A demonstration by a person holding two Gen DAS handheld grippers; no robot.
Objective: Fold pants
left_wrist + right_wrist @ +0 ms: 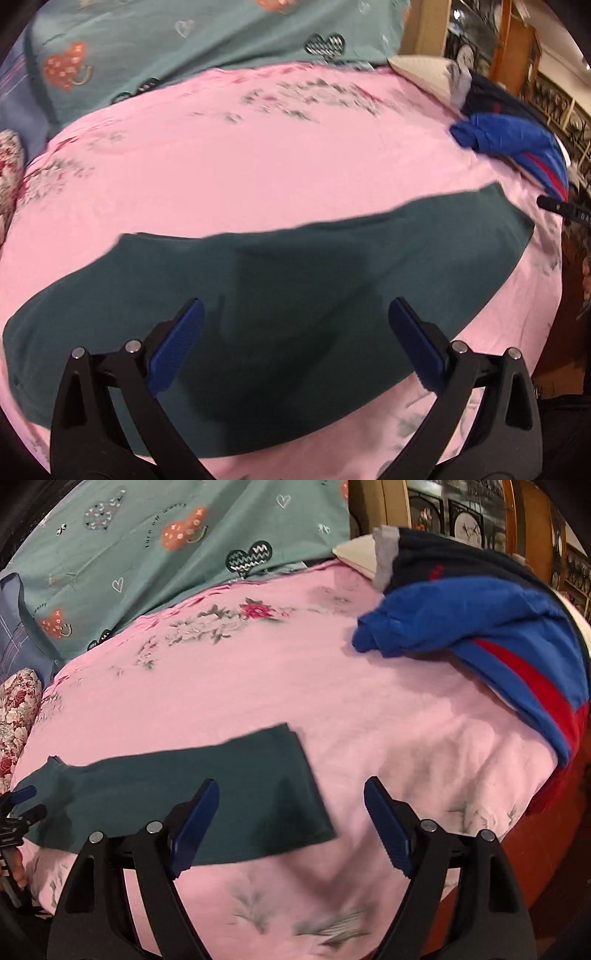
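Jaws released on both: left gripper (295, 343) over pants (258, 295), long axis left-right; right gripper (291, 827) at right end.

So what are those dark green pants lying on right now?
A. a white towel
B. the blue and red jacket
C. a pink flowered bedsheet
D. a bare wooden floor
C: the dark green pants lie flat on the pink flowered bedsheet, with pink showing all around them, while the blue and red jacket sits apart near the bed's edge.
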